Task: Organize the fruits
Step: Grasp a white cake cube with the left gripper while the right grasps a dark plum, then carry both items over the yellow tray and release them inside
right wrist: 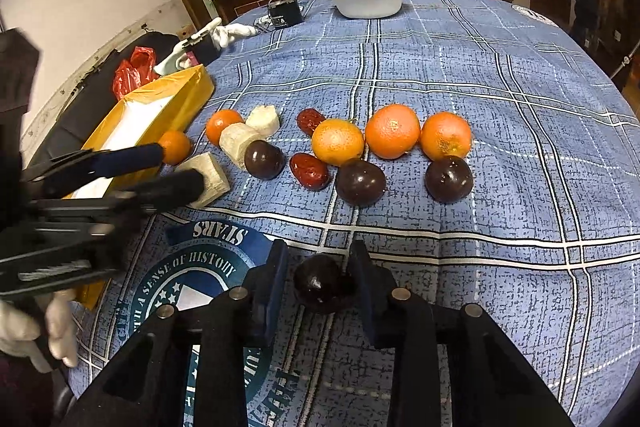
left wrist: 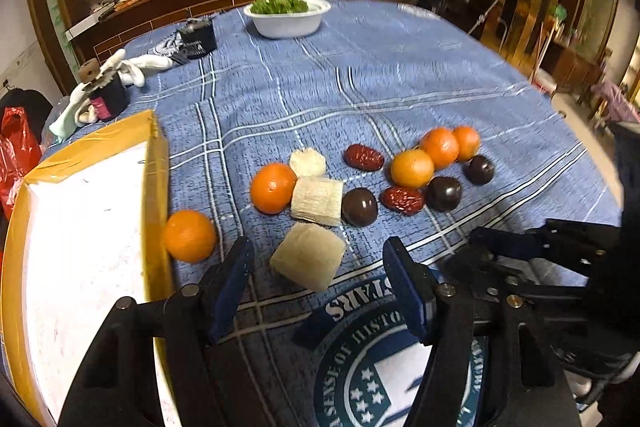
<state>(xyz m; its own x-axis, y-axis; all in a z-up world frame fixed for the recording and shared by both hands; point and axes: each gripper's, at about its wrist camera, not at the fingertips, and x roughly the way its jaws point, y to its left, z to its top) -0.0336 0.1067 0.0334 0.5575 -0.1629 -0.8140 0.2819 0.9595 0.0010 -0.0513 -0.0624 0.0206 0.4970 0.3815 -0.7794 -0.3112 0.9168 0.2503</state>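
Note:
On the blue checked tablecloth (left wrist: 360,87) lie several oranges (left wrist: 273,187), two red dates (left wrist: 363,157), dark plums (left wrist: 359,207) and three pale cut chunks. My left gripper (left wrist: 320,263) is open, its fingers either side of the nearest pale chunk (left wrist: 308,261) with gaps on both sides. The right wrist view shows this left gripper (right wrist: 180,169) at that chunk (right wrist: 212,173). My right gripper (right wrist: 318,267) is shut on a dark plum (right wrist: 322,283) near the table's front. One orange (left wrist: 189,235) touches the yellow box (left wrist: 158,163).
The yellow box with a white inside stands at the left table edge. A white bowl of greens (left wrist: 288,25) sits at the far side, with black items and white gloves (left wrist: 132,67) at the far left. A gloved hand (right wrist: 24,331) holds the left gripper.

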